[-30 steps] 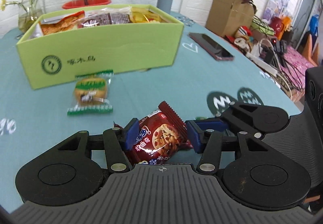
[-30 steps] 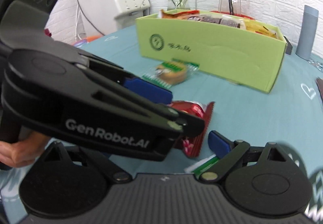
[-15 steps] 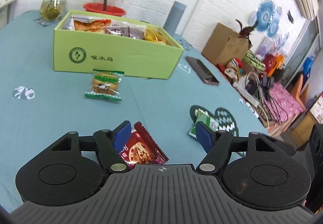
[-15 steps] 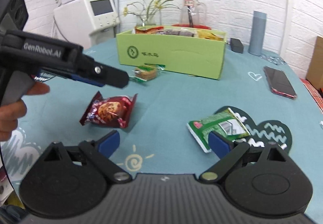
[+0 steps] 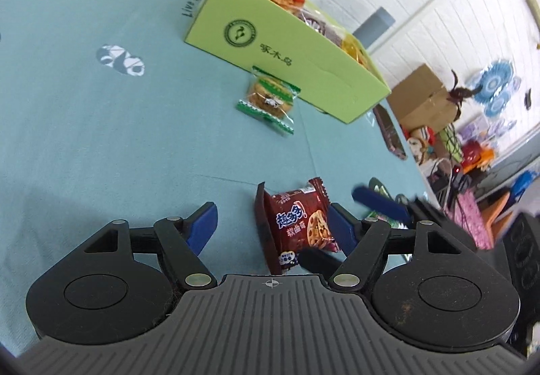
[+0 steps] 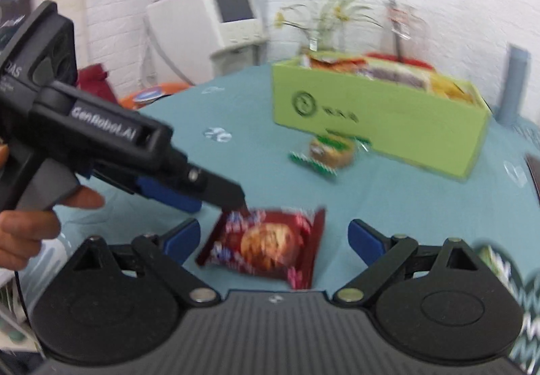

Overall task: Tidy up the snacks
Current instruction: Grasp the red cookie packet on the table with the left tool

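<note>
The dark-red foil cookie packet (image 6: 266, 248) is framed between the spread jaws of the right gripper (image 6: 274, 238), untouched. The left gripper (image 5: 271, 223) is likewise held apart, the packet just inside its right finger (image 5: 341, 228). Bare teal-clothed bench (image 5: 101, 138) is seen ahead, up to the lime-green cardboard box (image 6: 381, 120).

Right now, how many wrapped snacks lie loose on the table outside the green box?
3: red cookie pack between both grippers, green-wrapped cookie beside the box, green packet at right, mostly hidden.

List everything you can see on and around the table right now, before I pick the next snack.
Snack box: 1, lime green, far side of table, filled with packets.
Cookie packet: 1, dark red, on cloth between both grippers.
Biscuit packet: 1, green-trimmed, just before the box.
Tablecloth: 1, teal.
Phone: 1, dark, right of box.
Cylinder: 1, grey, behind box.
Cardboard box: 1, brown, off table.
Left gripper: open.
Right gripper: open.
</note>
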The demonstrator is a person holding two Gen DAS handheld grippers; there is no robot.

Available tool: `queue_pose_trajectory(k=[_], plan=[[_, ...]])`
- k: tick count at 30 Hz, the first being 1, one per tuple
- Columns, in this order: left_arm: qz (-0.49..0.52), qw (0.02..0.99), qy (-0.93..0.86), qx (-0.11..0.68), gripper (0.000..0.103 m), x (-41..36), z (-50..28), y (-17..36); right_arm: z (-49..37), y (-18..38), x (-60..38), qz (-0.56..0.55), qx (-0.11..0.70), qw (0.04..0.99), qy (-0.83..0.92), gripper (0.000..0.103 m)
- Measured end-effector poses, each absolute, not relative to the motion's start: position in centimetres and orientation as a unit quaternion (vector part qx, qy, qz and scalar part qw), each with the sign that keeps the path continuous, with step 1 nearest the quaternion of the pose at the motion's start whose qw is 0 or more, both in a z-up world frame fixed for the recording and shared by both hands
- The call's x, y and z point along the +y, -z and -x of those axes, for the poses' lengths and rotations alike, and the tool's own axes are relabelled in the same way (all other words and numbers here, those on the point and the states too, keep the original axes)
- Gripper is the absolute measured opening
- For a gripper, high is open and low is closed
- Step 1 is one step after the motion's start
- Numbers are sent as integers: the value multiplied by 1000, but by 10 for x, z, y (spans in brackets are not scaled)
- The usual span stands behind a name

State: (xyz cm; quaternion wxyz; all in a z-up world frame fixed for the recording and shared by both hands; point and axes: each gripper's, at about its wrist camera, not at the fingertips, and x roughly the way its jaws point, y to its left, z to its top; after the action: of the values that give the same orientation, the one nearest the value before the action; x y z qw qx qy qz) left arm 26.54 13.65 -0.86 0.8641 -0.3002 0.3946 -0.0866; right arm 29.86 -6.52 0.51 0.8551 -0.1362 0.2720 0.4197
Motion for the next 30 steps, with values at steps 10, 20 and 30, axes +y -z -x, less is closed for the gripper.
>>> queue_pose_trajectory(k=[10,20,30], plan=[[297,882,34,365,67,171,-234,0,-317,12,-26,214,341,788,-466,94],[282,871,103,390,68,122,-253,11,-264,15,-51,130,351,853,-364,94],[179,891,117,401,24,83,-266,16,-263,16,-56,131,324,861,-369,65]])
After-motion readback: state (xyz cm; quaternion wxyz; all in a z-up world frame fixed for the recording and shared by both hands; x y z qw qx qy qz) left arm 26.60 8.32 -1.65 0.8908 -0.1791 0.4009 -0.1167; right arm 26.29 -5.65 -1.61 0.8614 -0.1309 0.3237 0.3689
